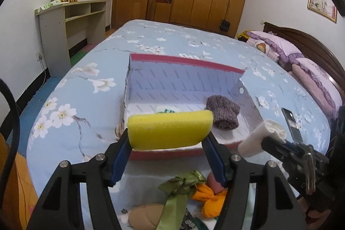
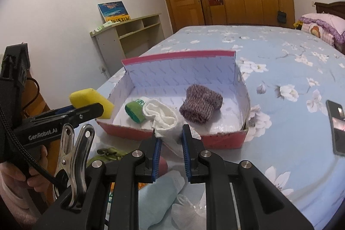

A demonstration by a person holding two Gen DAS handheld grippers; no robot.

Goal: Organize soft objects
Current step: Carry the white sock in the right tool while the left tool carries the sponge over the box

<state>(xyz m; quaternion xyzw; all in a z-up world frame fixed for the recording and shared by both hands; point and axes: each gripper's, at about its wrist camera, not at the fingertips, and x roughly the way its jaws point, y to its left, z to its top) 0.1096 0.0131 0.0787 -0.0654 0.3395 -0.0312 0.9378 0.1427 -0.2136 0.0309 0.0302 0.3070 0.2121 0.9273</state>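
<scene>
A red cardboard box (image 1: 185,61) with a white lining sits open on the bed; it also shows in the right wrist view (image 2: 224,139). Inside lie a rolled purple knit sock (image 1: 223,114) (image 2: 200,106) and a green sponge (image 2: 134,111). My left gripper (image 1: 167,141) is shut on a yellow sponge (image 1: 169,129) (image 2: 91,101), held over the box's near left edge. My right gripper (image 2: 170,133) is shut on a rolled white sock (image 2: 162,116) (image 1: 262,136) above the box's near wall.
Loose soft items lie on the bed below the grippers: an orange cloth (image 1: 210,197), a green ribbon (image 1: 181,191), a tan piece (image 1: 143,217), a pale blue cloth (image 2: 159,195). A phone (image 2: 336,126) lies right of the box. Pillows (image 1: 278,46) sit at the headboard.
</scene>
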